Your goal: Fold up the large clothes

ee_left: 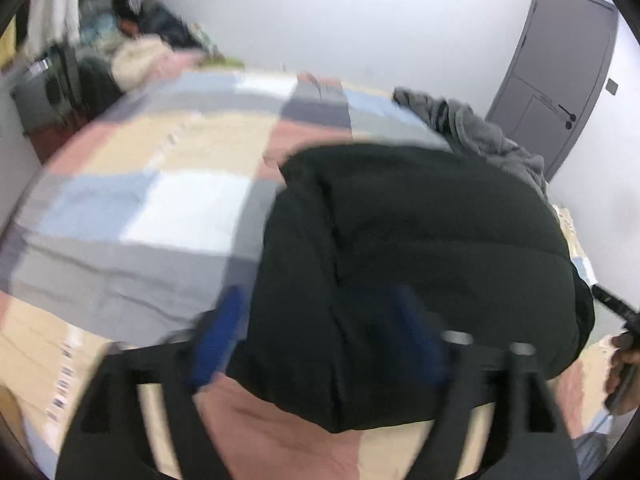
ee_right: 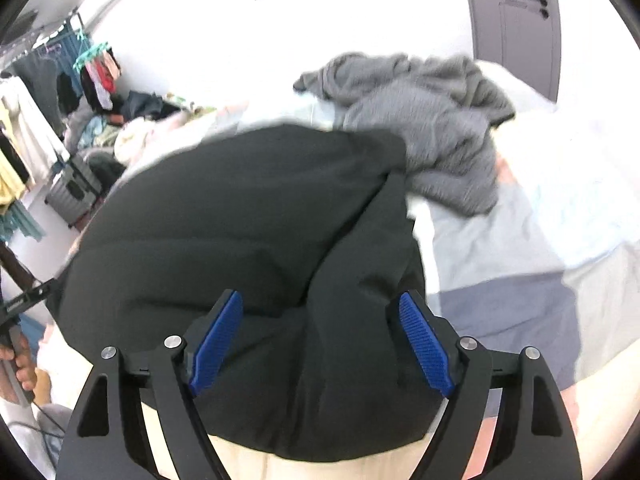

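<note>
A bulky black padded jacket lies folded in a thick bundle on the checked bed cover. My left gripper is open, its blue pads on either side of the bundle's near left edge; the view is motion-blurred. In the right wrist view the same jacket fills the middle. My right gripper is open, blue pads spread around the jacket's near edge, not closed on the cloth.
A crumpled grey garment lies behind the jacket, also in the right wrist view. A clothes rack and a pile of clothes stand at the far left. A grey door is at the back right.
</note>
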Available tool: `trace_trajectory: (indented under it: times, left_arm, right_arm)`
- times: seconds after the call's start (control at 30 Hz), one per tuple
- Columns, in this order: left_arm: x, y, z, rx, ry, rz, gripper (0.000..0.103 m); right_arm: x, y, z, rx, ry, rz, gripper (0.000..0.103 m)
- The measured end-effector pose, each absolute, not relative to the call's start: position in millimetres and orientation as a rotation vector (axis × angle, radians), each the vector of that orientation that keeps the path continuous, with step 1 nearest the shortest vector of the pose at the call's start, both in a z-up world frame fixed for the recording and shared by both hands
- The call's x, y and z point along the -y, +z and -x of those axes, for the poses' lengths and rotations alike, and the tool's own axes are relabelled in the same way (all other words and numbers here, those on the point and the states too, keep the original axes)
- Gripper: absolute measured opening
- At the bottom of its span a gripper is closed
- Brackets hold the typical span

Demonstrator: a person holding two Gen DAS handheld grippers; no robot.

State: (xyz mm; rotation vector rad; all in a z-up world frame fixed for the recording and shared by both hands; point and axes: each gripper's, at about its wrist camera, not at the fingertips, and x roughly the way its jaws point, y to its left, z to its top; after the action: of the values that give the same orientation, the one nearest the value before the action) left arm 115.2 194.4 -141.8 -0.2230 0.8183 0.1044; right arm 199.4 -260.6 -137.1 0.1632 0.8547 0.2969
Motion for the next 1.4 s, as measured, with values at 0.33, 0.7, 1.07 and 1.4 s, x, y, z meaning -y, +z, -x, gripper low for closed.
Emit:
trace_trajectory:
  times: [0.33, 0.7, 1.07, 1.4]
  left_arm:
    - [-174.9, -22.8, -70.3, -0.658, 0.043, 0.208, 0.093]
    - [-137.9, 64.9, -1.2, -0.452, 0.014, 0.124, 0.103]
    - [-107.0, 62.6, 57.7, -0.374, 0.014, 0.080, 0.103]
    - [-95.8, 40.0, 88.1, -0.380, -0.016, 0.133, 0.103]
  right_arm:
    - [249.8, 15.9, -149.8, -0.555, 0.313, -0.117, 0.098]
    - [222.2, 123.7, -55.2, -0.304, 0.380, -0.071, 0.103]
    - [203.3, 114.5, 18.3, -0.180, 0.404, -0.042, 0.103]
    - [183.9, 76.3, 57.7, -0.199, 0.405, -0.048, 0.103]
